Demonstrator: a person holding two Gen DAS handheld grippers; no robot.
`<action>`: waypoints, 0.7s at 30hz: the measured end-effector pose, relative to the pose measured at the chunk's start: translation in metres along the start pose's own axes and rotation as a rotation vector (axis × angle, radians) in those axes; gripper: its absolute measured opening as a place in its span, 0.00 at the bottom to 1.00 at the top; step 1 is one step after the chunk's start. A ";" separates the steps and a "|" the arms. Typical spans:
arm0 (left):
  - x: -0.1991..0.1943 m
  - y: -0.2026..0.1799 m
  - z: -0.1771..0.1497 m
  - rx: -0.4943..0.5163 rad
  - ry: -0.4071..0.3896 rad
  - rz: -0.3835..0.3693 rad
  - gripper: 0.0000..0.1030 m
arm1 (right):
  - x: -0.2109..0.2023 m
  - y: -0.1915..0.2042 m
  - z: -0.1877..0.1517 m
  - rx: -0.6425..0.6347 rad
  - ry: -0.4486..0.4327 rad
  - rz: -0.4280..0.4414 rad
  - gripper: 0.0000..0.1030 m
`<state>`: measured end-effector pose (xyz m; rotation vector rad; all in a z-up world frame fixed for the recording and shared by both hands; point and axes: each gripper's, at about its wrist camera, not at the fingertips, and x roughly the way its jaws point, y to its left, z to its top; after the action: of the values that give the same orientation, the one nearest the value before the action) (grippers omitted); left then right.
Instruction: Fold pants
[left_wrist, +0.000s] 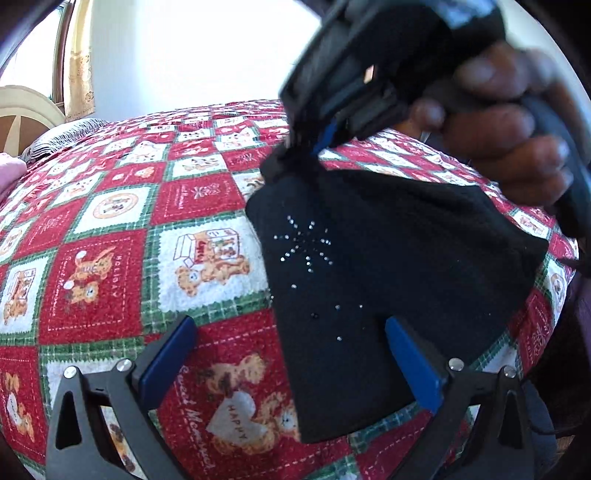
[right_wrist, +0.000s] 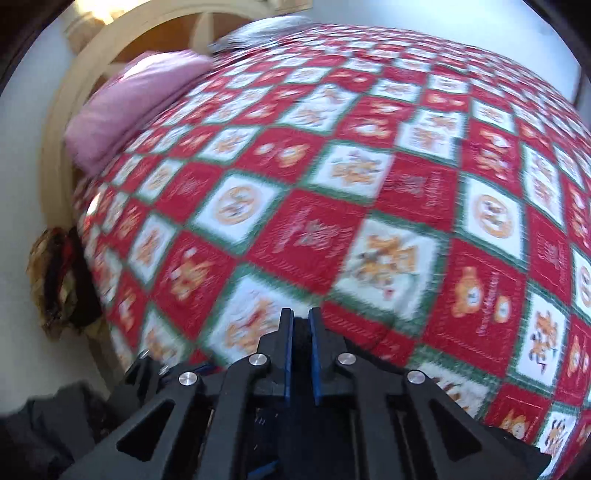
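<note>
Pants (left_wrist: 369, 266) hanging from clamped right hand-held gripper (left_wrist: 314, 151), left hand-held gripper (left_wrist: 291, 354) spread wide beneath

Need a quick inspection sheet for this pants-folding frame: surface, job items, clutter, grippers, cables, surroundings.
Surface: bed with a red, white and green checked quilt, teddy-bear print.
Job's things: black pants with small sparkly studs, lifted at one edge, lower part draped on the quilt.
Clutter: pink pillow and a striped pillow at the headboard end.
Grippers: left gripper open, fingers either side of the pants; right gripper shut on the pants' upper edge.
Cables: nothing seen.
Surroundings: cream headboard, curtain by a bright window, a pile of clothes beside the bed.
</note>
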<state>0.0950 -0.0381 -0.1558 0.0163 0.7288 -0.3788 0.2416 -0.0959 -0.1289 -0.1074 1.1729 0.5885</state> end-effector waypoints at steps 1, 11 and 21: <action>0.000 0.000 0.000 0.000 0.000 0.000 1.00 | 0.007 -0.004 0.000 0.010 0.009 -0.001 0.07; -0.006 0.003 -0.001 -0.024 0.000 -0.016 1.00 | -0.011 -0.008 -0.013 0.029 -0.084 -0.006 0.44; -0.004 0.001 0.000 -0.020 0.009 -0.005 1.00 | -0.053 -0.015 -0.073 0.102 -0.180 0.090 0.45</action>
<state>0.0925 -0.0360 -0.1529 -0.0021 0.7419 -0.3766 0.1746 -0.1561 -0.1145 0.0847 1.0345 0.6036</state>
